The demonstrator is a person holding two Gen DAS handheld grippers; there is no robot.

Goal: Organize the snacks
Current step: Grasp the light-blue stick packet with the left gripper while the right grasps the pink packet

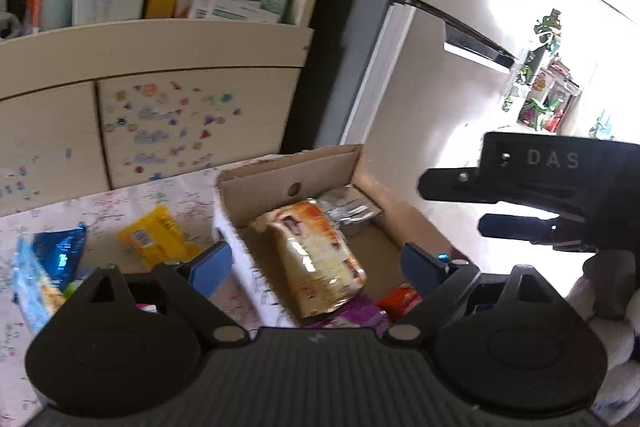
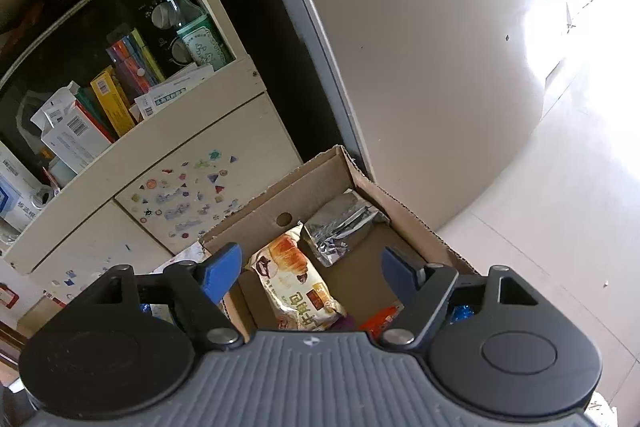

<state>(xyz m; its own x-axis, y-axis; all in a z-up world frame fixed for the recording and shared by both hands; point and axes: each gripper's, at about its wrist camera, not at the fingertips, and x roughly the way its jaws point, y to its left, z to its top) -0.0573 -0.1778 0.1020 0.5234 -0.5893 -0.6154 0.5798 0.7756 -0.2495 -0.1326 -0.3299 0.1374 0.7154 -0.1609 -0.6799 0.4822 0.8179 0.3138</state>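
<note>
An open cardboard box [image 1: 260,187] [image 2: 260,223] holds a cream bread packet [image 1: 316,247] [image 2: 296,283], a silver packet [image 1: 352,207] [image 2: 340,223], a purple packet [image 1: 360,311] and an orange-red packet [image 1: 400,301] [image 2: 380,319]. My left gripper [image 1: 316,267] hovers open over the box, with the bread packet lying loose below its blue pads. My right gripper [image 2: 312,273] is open above the same box with nothing held; its black body [image 1: 520,187] shows at the right of the left wrist view. A yellow packet [image 1: 156,235] and blue packets [image 1: 60,247] lie on the table left of the box.
The table has a patterned cloth [image 1: 120,199]. Behind it stands a cream cabinet with stickers [image 1: 180,123] [image 2: 188,195]; its shelf holds boxes and a green bottle [image 2: 192,27]. A white fridge [image 2: 420,67] is right of the box, above a pale tiled floor [image 2: 540,227].
</note>
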